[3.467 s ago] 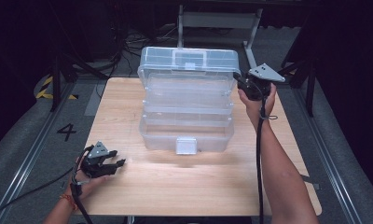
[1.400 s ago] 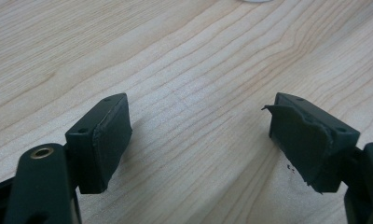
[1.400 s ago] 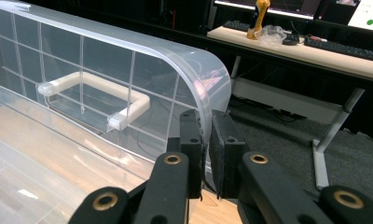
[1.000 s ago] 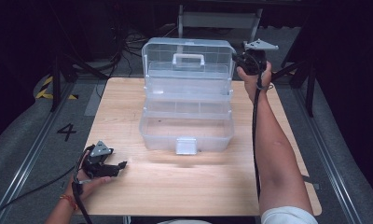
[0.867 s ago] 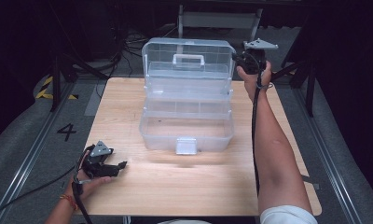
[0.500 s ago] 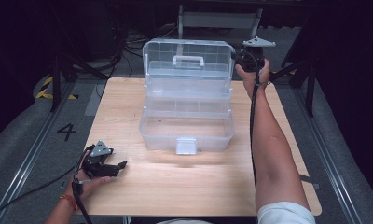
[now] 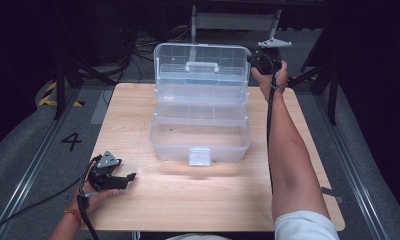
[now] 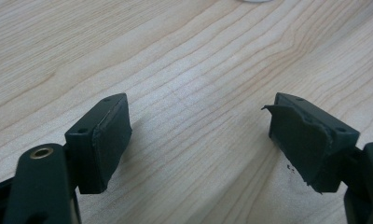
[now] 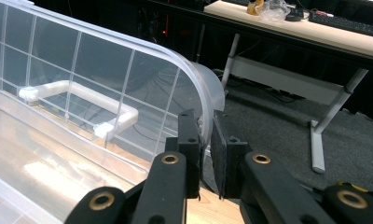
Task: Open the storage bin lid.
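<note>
A clear plastic storage box (image 7: pixel 200 135) with tiered trays stands in the middle of the wooden table (image 7: pixel 138 205). Its lid (image 7: pixel 203 67) is raised nearly upright at the back, white handle facing me. My right gripper (image 7: pixel 253 59) is shut on the lid's right edge (image 9: pixel 205 122), the two pads pinching the clear rim. My left gripper (image 7: pixel 124 179) rests near the table's front left, open, with bare wood between its pads (image 8: pixel 112 140).
A white latch (image 7: pixel 200 156) hangs on the box's front wall. Behind the table are a dark floor, cables and a metal desk leg (image 9: pixel 327 123). A grey floor strip with the number 4 (image 7: pixel 70 141) lies to the left.
The lid has swung up from lying over the box to standing almost upright, and my right gripper has risen and moved back with it. The left gripper has stayed put.
</note>
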### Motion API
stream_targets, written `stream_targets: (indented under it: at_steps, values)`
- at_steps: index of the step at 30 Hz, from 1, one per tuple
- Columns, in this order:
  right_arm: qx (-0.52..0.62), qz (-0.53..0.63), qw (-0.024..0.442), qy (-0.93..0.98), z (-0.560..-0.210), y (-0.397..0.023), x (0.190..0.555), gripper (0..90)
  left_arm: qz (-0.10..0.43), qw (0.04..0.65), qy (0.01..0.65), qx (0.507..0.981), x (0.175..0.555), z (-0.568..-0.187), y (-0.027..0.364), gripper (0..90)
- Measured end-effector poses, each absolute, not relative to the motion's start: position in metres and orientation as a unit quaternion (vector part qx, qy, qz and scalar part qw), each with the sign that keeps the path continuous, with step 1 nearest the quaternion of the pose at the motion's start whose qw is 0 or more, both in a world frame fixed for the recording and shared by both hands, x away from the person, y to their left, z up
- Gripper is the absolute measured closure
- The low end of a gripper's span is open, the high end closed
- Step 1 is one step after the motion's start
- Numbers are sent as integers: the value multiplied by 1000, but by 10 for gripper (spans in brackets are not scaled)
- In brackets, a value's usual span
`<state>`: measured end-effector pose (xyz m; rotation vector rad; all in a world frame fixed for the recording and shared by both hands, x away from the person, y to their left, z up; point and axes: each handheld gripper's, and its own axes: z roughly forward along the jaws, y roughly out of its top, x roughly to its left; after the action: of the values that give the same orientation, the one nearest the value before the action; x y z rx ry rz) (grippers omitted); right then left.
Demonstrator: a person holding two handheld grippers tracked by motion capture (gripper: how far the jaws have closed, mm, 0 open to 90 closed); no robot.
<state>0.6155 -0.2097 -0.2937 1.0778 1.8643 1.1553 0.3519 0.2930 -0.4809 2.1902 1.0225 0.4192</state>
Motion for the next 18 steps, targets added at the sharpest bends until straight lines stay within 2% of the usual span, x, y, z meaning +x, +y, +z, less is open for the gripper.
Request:
stream_targets:
  at_steps: [18]
  values:
    - [419,434,343,720,-297,-207,626,827,155,341,397,838,351,-481,292,212]
